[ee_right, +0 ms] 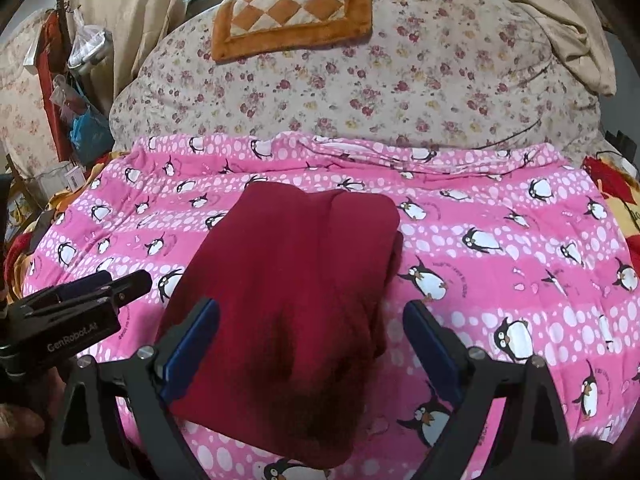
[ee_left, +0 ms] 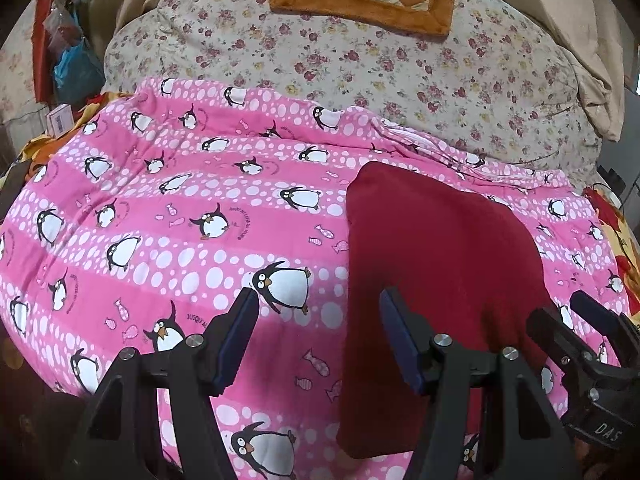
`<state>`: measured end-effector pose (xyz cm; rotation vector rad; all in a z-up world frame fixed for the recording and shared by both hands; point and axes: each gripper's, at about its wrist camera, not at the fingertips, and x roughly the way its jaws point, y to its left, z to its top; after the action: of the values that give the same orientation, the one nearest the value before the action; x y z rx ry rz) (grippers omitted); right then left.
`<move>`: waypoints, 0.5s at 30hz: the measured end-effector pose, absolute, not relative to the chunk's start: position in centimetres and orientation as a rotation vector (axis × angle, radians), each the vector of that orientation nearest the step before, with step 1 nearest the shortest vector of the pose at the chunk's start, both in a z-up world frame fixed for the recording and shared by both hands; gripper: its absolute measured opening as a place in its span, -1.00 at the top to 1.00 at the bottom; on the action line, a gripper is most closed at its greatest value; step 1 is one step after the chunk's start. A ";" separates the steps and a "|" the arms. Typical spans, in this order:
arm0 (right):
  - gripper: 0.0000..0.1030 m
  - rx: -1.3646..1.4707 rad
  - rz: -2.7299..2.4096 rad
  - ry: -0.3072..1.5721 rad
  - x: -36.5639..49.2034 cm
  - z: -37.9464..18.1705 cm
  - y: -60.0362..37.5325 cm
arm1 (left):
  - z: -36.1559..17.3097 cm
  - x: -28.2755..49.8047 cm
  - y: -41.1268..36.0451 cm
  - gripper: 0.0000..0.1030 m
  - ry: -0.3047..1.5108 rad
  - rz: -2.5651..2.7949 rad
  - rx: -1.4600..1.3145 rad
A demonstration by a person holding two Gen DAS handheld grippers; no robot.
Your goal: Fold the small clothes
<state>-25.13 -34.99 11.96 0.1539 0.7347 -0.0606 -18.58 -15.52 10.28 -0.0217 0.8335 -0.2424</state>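
The left gripper [ee_left: 320,312] is hanging with its jaws parted and nothing between them; only pink penguin sheet [ee_left: 160,240] is showing in the gap. Its right-hand pad [ee_left: 400,344] is sitting over the left edge of the dark red garment [ee_left: 440,272], though whether it is touching the cloth cannot be told. The right gripper [ee_right: 312,332] is likewise standing released, its two blue pads [ee_right: 192,340] spread wide above the near part of the dark red garment [ee_right: 296,300], straddling it without pressing on it.

The left wrist view is showing the garment as a long strip running away from the gripper, with the right gripper [ee_left: 576,320] poking in just beside the garment's right edge. The right wrist view alone is revealing the garment's folded form: a rounded fold along its far right side and a thicker layered edge there. It is also catching the left gripper [ee_right: 120,284] just left of the garment.

Beyond the garment, a floral quilt [ee_right: 360,92] is bulging upward, and a brown checked cushion [ee_right: 292,12] is lying on top of it.
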 end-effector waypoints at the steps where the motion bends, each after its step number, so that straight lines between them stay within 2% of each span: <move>1: -0.85 0.150 -0.061 0.737 -25.1 11.9 -34.9 | 10.2 -18.5 -15.6 0.17 0.838 -0.246 -0.023; 15: -0.85 0.176 -0.074 0.765 -24.6 11.0 -35.2 | 9.9 -18.8 -16.3 0.17 0.830 -0.255 0.009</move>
<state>-24.59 -35.25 11.03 0.1759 0.7648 -0.0743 -18.75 -16.31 9.92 0.0092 0.8301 -0.2554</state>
